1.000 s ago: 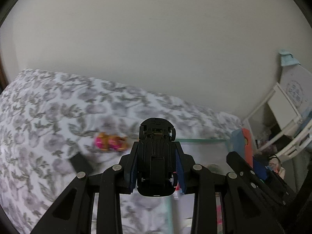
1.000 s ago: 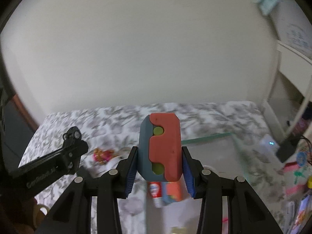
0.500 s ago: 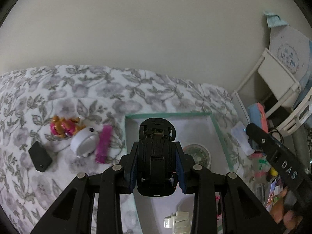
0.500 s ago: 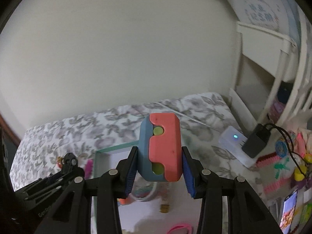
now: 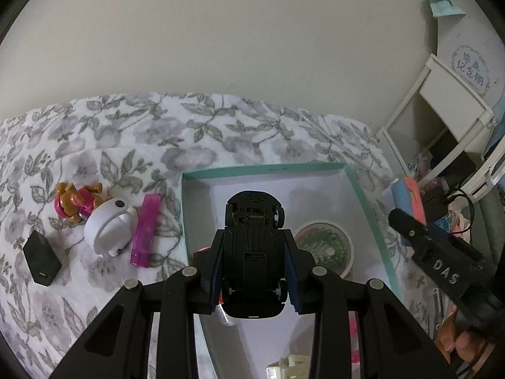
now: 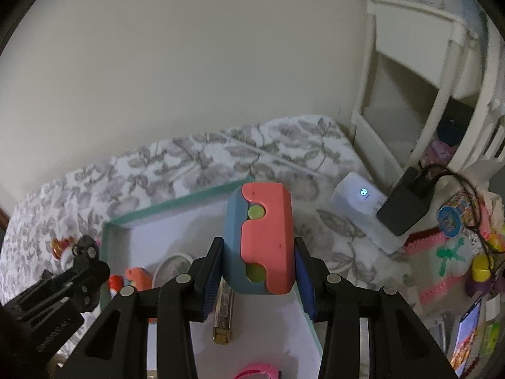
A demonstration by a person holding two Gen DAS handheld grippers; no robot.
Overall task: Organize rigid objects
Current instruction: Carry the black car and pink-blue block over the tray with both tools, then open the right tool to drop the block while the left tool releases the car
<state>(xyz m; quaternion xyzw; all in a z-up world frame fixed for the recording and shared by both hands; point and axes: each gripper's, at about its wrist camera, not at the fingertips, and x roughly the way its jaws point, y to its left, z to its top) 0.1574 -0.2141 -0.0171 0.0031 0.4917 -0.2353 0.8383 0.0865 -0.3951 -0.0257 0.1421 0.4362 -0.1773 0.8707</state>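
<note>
My left gripper point(image 5: 254, 271) is shut on a black toy car point(image 5: 252, 252), underside facing the camera, held above a teal-rimmed white box point(image 5: 265, 169) on the flowered bedspread. My right gripper point(image 6: 257, 271) is shut on a coral and blue block point(image 6: 260, 237) with green dots, hanging over the same box point(image 6: 176, 203) near its right wall. In the left wrist view the right gripper's side point(image 5: 438, 262) and the block point(image 5: 407, 199) show at the right edge. The left gripper's arm point(image 6: 63, 287) shows at the lower left of the right wrist view.
Inside the box lie a round green-patterned lid point(image 5: 325, 246), a red-capped item point(image 6: 115, 282) and a clear amber case point(image 6: 222, 315). Left of the box lie a pink stick point(image 5: 145, 230), a white ring-shaped gadget point(image 5: 107, 230), a pink and gold figure point(image 5: 74, 202) and a black charger point(image 5: 41, 257). A white shelf point(image 6: 419, 94) and clutter stand at the right.
Both grippers have come down and forward over the bed, each keeping its object. The box and the loose toys now lie closer and sharper below them.
</note>
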